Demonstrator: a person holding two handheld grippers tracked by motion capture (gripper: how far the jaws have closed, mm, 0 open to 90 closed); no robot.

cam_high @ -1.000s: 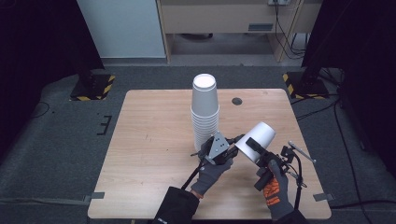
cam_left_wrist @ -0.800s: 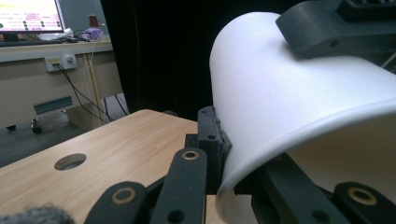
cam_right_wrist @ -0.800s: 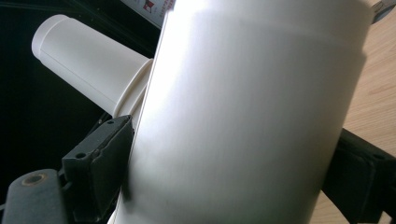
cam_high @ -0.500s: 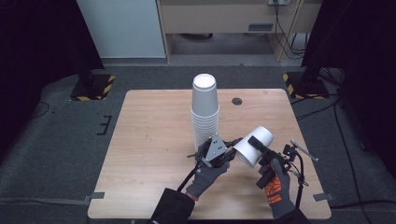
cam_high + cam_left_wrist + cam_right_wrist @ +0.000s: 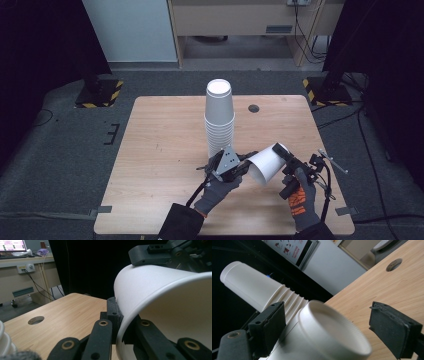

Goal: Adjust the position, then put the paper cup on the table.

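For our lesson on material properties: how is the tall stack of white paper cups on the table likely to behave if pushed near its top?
The cup stack stands tall and narrow on the wooden table, so it would probably tip rather than slide. Thin paper walls suggest it is light, needing little force. The nested rims look loosely seated, so the cups might separate and roll if it falls.

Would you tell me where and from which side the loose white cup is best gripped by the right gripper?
Probably the closed base end, approached from the person's right. The loose cup lies tilted on its side, its rim pinched by the left gripper, so only the base points free toward the right gripper. Its jaws stand open on either side of the base; closing across the side wall just behind the base seems best.
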